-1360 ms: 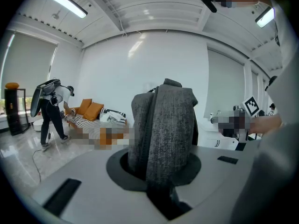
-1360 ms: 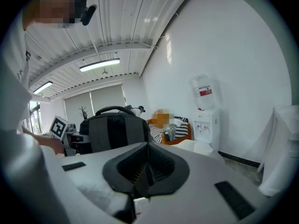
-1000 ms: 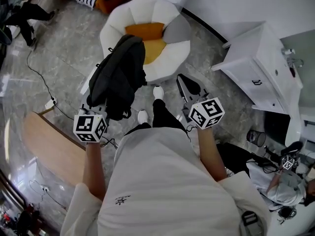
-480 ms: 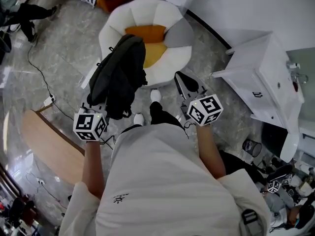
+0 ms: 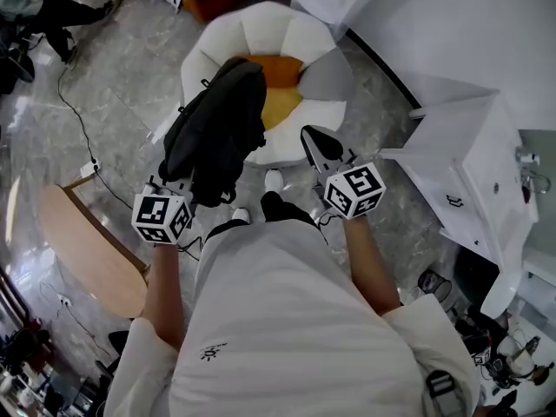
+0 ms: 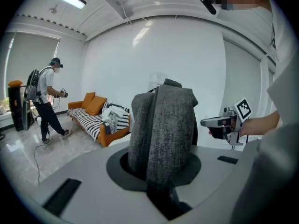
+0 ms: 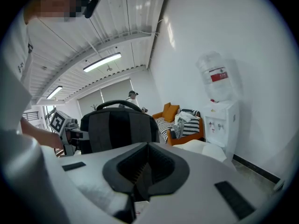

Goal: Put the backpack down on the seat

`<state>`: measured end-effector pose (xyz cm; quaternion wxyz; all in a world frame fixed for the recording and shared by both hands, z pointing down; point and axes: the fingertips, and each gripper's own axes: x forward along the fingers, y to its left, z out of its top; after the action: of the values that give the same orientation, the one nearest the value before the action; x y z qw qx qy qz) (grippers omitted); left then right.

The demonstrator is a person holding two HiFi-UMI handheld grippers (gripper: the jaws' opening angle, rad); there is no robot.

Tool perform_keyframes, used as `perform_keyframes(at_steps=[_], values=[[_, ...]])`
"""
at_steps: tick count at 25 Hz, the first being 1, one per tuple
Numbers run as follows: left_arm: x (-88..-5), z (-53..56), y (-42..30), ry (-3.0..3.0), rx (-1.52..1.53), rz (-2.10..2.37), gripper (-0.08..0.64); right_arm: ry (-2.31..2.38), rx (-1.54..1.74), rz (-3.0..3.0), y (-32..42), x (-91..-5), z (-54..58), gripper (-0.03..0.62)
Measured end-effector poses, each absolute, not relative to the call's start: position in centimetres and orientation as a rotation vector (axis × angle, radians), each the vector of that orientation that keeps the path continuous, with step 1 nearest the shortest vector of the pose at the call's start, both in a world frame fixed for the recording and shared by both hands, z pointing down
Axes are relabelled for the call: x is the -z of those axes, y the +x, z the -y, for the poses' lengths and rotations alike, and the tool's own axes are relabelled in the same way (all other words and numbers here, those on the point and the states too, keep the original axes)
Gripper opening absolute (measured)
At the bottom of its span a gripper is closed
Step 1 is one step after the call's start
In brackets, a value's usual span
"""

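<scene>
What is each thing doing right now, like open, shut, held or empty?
backpack: held up in the air, not set down yet.
left gripper: shut on the backpack.
right gripper: shut, nothing in it.
seat: holds an orange cushion, no backpack on it.

Matt woven cloth backpack [image 5: 217,129], glossy veined floor [image 5: 122,76].
</scene>
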<state>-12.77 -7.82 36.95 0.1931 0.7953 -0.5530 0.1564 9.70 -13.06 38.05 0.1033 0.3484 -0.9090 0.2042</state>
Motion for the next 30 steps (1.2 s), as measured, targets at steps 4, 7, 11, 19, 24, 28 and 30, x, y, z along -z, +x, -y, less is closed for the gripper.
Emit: perform_keyframes(at_steps=[4,7,11,19,24,28,30], values=[[-37.8,10.2,-11.8,2.204,-0.446,1.559,0.075,0.955,-0.634,2.683,9.6,-39.5,15.3,0.023],[-38.3,11.8,-11.5,2.185,-0.441,1.562,0.075,0.910,-0.643,2.678,9.5,-40.3,16.7,0.023],[-39.2,13.3,-11.4,2.167,-0.445,1.550,0.075,0.875,-0.660,2.667,9.0,-41.3,18.2,0.023],[-42.1,15.2,-11.1,2.133,-0.463,1.513,0.075,0.823,-0.686,2.644,8.1,-43.5,19.8,0.023],[-45.1,16.5,-11.8,2.124,-0.475,1.452,0.075,0.857,-0.696,2.577,7.2,-47.0,21.0,0.023],[-47.8,18.3,-12.5,2.134,-0.495,1.397,0.075,0.893,-0.751,2.545,6.2,-49.7,21.9,0.023],[-49.2,19.2,-12.6,2.138,-0.503,1.378,0.075,0.898,-0.768,2.537,5.6,-51.0,22.3,0.023]])
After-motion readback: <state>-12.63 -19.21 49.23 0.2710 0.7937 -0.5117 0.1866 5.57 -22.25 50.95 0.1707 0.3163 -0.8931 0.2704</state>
